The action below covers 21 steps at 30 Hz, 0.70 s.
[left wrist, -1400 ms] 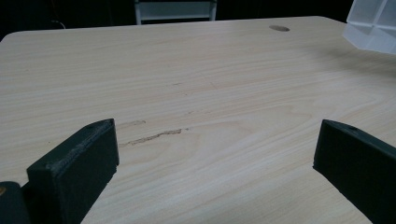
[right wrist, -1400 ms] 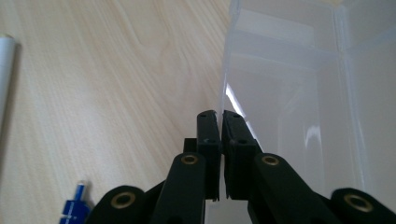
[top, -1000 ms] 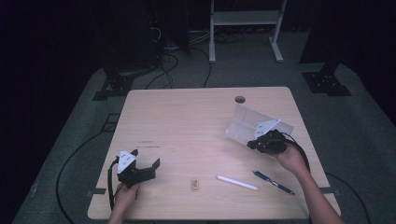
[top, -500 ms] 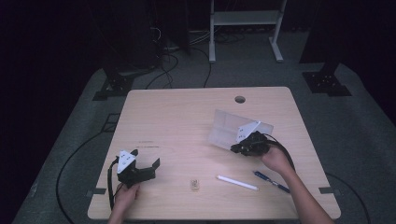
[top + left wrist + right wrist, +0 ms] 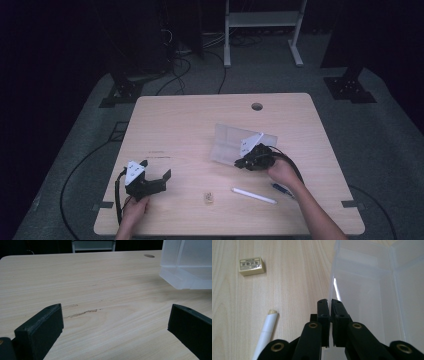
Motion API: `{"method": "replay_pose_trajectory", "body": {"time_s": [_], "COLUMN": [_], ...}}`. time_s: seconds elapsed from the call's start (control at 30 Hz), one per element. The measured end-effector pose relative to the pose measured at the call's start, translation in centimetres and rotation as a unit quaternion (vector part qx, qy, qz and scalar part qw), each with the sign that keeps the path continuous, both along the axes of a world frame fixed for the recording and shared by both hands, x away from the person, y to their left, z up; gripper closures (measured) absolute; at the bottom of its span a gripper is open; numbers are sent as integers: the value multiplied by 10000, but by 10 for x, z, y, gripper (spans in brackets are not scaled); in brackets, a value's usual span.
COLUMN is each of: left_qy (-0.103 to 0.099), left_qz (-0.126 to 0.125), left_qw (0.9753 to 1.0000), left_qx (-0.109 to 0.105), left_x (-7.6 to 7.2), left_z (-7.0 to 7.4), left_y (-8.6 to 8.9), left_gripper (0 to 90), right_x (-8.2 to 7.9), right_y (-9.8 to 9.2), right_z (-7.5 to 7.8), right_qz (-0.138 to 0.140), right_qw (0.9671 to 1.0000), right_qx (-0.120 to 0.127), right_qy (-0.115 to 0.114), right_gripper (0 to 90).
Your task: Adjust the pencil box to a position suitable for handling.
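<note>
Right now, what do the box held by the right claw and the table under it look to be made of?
The box looks like thin frosted translucent plastic: the table's grain shows faintly through its walls. The right claw is pinched on one wall. The table looks like pale wood or wood-look laminate, matte, with streaky grain; which one, I cannot tell.

Frosted translucent plastic box (image 5: pixel 372 290) sits on a matt, pale wood-grain table (image 5: pixel 190 125).

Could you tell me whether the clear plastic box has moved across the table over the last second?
Yes. The clear plastic box, clamped by the right hand-held gripper, has shifted left and nearer the person, away from the table's cable hole.
</note>
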<state>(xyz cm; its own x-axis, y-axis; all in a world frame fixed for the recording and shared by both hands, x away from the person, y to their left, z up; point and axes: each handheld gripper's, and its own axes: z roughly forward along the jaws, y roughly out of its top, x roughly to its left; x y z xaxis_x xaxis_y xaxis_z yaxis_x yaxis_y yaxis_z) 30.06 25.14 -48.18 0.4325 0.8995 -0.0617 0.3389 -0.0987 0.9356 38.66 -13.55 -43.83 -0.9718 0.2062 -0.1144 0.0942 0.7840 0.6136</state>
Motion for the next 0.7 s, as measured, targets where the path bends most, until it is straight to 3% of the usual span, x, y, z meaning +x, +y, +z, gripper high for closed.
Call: {"method": "replay_pose_trajectory", "body": {"time_s": [0.7], "left_qy": [-7], "left_qz": [-11], "left_qw": [10000], "left_qx": [18], "left_x": [0], "left_z": [0], "left_y": [-1], "left_gripper": [0], "right_x": [3], "right_y": [29], "right_z": [-26], "right_qz": [235], "right_qw": [9989], "right_qx": [-20], "right_qy": [402], "right_gripper": [859]}}
